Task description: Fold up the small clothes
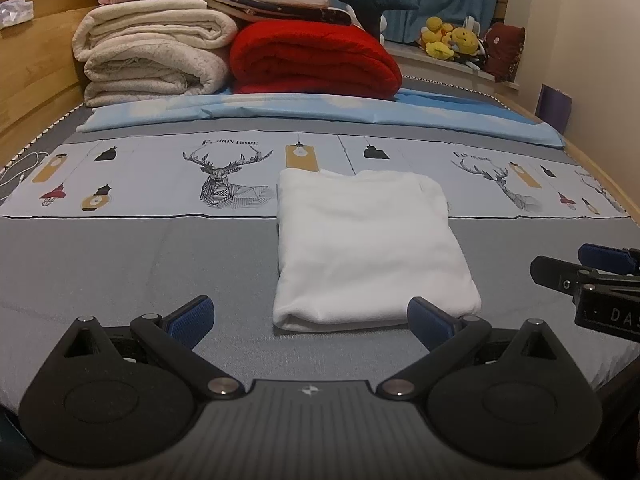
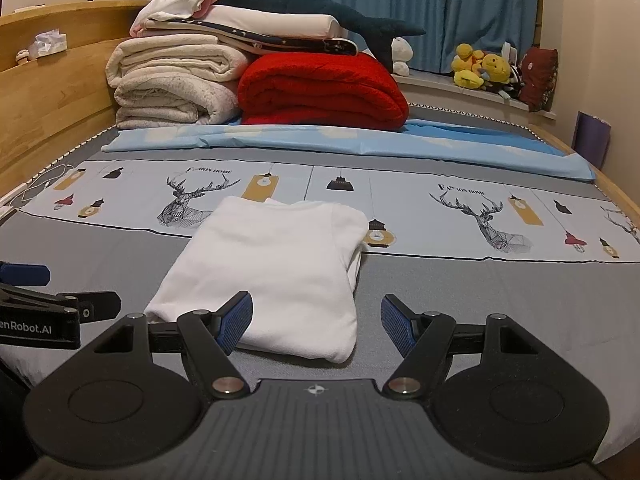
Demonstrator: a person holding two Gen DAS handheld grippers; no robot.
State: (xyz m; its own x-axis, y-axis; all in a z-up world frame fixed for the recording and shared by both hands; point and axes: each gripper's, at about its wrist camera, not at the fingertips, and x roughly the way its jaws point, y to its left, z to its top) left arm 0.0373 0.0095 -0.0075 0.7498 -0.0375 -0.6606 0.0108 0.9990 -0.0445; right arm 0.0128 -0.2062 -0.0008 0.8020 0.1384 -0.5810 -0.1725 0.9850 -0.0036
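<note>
Fingers apart on left gripper and right gripper, both empty | white folded garment on bed | likely light, limp; pinch near-edge corners.

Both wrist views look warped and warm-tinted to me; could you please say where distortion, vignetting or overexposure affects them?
Left wrist view: fisheye bends the wooden bed frame and darkens the corners; the white garment is bright, its folds nearly washed out. Right wrist view: same curvature and vignette; the blue curtain stays sharp, and the yellowish indoor light casts only soft shadows.
</note>
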